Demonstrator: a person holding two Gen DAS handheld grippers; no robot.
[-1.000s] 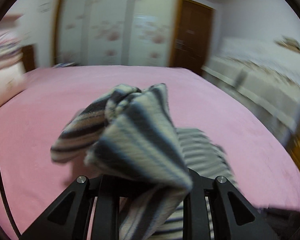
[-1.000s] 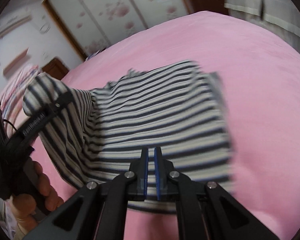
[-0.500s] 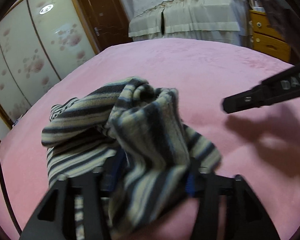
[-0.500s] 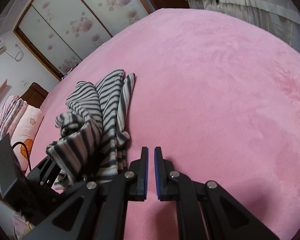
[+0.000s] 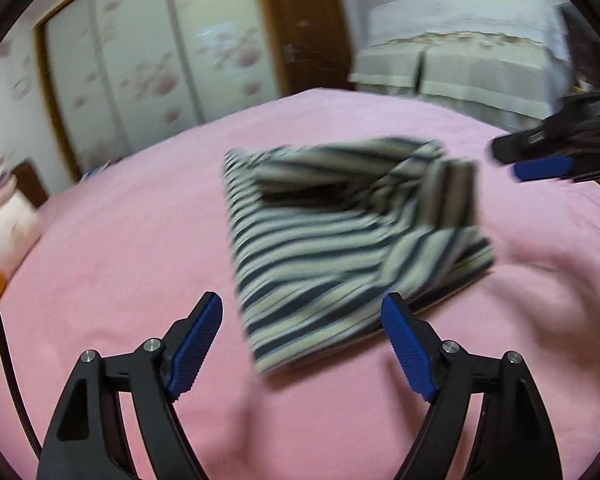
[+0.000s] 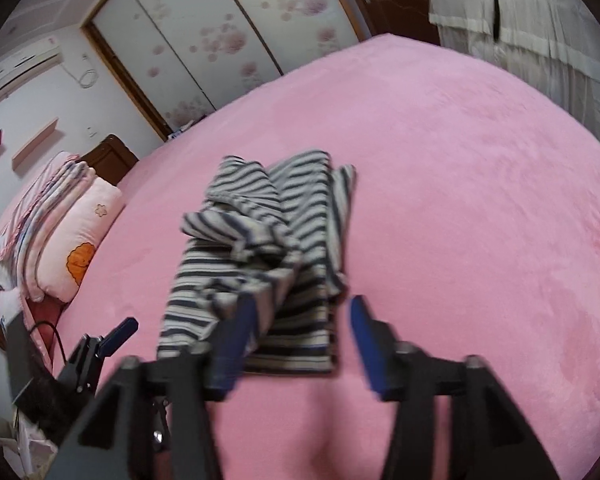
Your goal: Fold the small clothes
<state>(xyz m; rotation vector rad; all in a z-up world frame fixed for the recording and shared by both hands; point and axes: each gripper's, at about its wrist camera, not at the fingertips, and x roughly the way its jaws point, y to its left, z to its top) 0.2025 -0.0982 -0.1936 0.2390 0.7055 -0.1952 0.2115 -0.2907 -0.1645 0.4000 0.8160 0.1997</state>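
Note:
A small navy-and-cream striped garment lies loosely folded on the pink bed cover, with a rumpled flap on its top. My left gripper is open and empty, just in front of the garment's near edge. My right gripper is open and empty, with its jaws over the garment's near edge. The right gripper's fingertips show at the right edge of the left wrist view. The left gripper shows at lower left in the right wrist view.
Stacked pink pillows and folded bedding lie at the left end of the bed. A wardrobe with floral sliding doors and a brown door stand behind. A second bed with a cream cover stands to the right.
My left gripper has opened and let go of the striped garment, which now lies on the bed. My right gripper has opened from shut and moved to the garment's near edge.

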